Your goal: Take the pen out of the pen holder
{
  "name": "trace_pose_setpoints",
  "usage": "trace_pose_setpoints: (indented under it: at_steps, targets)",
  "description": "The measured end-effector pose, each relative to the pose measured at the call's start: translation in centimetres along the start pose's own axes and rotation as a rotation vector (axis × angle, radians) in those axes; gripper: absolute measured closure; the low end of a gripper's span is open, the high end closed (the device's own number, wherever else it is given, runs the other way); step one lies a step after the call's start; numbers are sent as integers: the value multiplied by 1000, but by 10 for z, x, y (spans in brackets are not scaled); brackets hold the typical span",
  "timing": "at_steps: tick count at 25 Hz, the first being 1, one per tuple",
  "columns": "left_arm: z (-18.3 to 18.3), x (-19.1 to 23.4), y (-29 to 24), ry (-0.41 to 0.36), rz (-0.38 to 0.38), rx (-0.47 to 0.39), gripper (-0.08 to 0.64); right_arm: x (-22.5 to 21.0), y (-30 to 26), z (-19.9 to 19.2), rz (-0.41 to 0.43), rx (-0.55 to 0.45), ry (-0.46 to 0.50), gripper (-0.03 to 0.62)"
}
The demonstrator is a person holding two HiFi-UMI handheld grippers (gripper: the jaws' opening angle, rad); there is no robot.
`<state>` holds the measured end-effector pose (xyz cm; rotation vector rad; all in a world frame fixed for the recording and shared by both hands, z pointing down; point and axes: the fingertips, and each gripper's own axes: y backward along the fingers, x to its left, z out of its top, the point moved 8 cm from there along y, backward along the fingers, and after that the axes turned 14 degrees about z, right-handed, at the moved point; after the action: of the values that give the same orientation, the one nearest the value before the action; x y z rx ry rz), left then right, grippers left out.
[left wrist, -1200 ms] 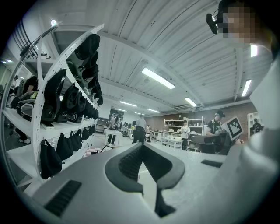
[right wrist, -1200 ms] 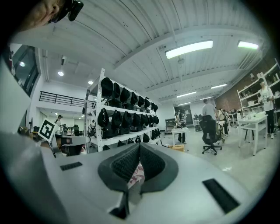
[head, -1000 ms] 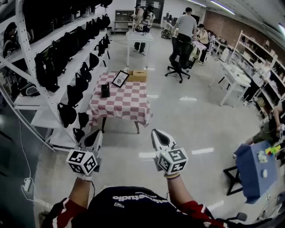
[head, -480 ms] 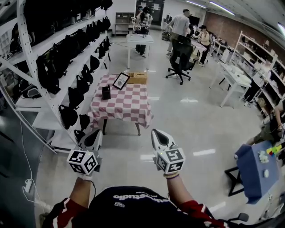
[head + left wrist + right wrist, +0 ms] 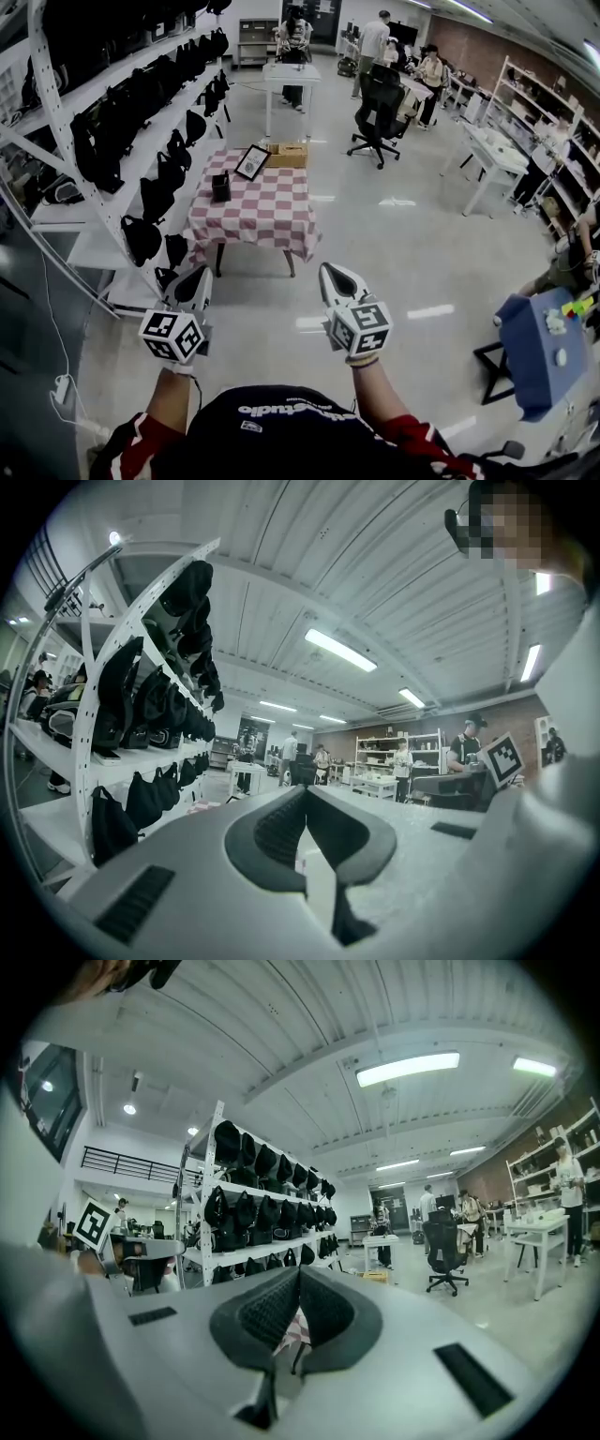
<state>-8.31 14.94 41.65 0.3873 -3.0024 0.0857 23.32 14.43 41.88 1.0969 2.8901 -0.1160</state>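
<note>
Far ahead of me stands a table with a red-and-white checked cloth (image 5: pixel 255 214). A small black pen holder (image 5: pixel 221 187) sits near its left edge; any pen in it is too small to make out. My left gripper (image 5: pixel 198 273) and right gripper (image 5: pixel 328 270) hover side by side over the floor, well short of the table, pointing level toward it. In the left gripper view the left gripper (image 5: pixel 305 791) has its jaws together with nothing between them. The right gripper (image 5: pixel 299 1272) is likewise shut and holds nothing, and the checked cloth (image 5: pixel 294 1328) shows in the gap behind its tips.
A framed picture (image 5: pixel 251 162) and a cardboard box (image 5: pixel 288 156) sit at the table's far end. A white rack of black bags (image 5: pixel 141 122) lines the left. An office chair (image 5: pixel 380 112), white desks (image 5: pixel 495 159), several people and a blue table (image 5: pixel 536 354) are farther off.
Both grippers have kept still. The head view has shifted slightly, and people at the back of the room have walked farther away.
</note>
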Motion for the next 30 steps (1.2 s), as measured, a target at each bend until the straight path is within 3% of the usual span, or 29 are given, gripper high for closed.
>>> trace_pose_setpoints:
  at_steps: [17,26,30]
  targets:
    - [3,-7,7,-20,17,3,554,1,10,3,21,-27,8,589]
    - [4,-6,24,-32,51,-3,555,3,14,0,112,-14,12,589]
    - [2,-4,20,-10,14,7,555,0,13,-5,77,-8,25,589]
